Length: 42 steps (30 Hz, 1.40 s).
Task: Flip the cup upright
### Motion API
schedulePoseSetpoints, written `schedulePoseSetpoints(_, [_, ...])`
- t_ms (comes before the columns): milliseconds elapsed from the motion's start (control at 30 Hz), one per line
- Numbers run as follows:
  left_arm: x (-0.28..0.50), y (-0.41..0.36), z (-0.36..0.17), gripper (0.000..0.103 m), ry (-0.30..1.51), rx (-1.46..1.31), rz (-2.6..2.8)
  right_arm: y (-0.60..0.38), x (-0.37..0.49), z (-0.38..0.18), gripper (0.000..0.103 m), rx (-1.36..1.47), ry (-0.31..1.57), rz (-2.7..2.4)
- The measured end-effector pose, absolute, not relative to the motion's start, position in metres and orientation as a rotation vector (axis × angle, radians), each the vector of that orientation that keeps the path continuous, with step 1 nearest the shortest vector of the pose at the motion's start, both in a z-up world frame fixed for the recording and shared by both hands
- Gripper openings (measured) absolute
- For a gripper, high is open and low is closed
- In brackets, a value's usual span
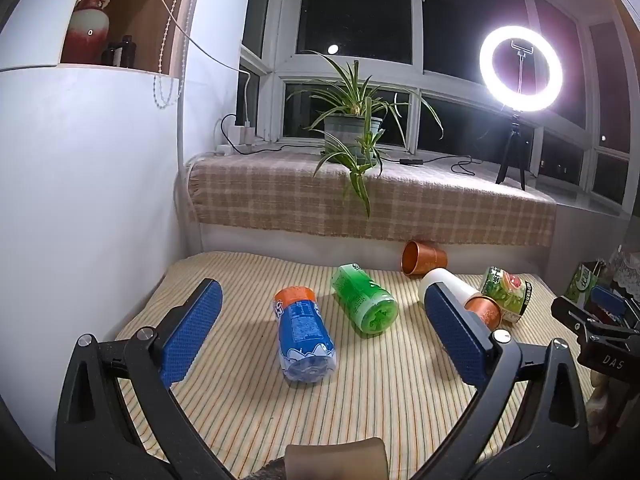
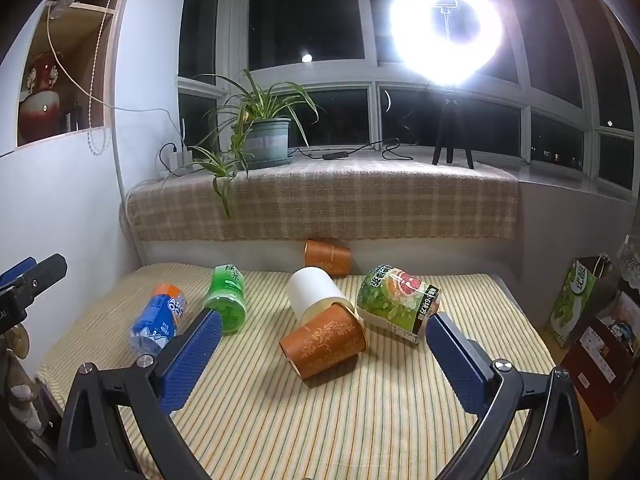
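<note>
Your right gripper (image 2: 324,354) stood with its blue-padded jaws spread wide and empty, framing the brown paper cup with an embossed floral pattern (image 2: 324,344), which lay on its side on the yellow striped tablecloth (image 2: 360,420). The cup's closed base pointed toward you and to the left, while its rim touched the white cylindrical paper cup (image 2: 314,290) lying behind it. The clear plastic cup with grapefruit-and-leaf print (image 2: 396,306) lay just beside it on the right. Your left gripper (image 1: 324,332) was likewise wide open and held nothing, with the blue-labelled plastic bottle with an orange cap (image 1: 304,332) between its fingers and the green plastic bottle (image 1: 364,298) beyond. The brown cup appeared light, thin-walled and easily crushed, and being round it was likely to roll. You would have done best to grip across the wall near the stiffer base, with light closing force. A second brown paper cup (image 2: 328,256) lay at the far edge.
</note>
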State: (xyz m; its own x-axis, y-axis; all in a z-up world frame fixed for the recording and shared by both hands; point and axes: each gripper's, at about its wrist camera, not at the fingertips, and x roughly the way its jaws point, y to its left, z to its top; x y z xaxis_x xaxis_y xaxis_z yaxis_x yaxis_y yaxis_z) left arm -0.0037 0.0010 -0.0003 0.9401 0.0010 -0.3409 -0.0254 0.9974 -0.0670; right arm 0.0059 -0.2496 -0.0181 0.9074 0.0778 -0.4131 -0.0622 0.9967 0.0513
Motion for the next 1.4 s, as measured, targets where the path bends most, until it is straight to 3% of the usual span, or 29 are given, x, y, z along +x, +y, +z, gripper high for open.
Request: schedulePoseSetpoints(1400, [-0.0038, 0.0058, 0.0003, 0.103, 0.35, -0.078, 0.013, -0.248, 0.0072, -0.0198, 0.103, 0.04, 0.432, 0.075])
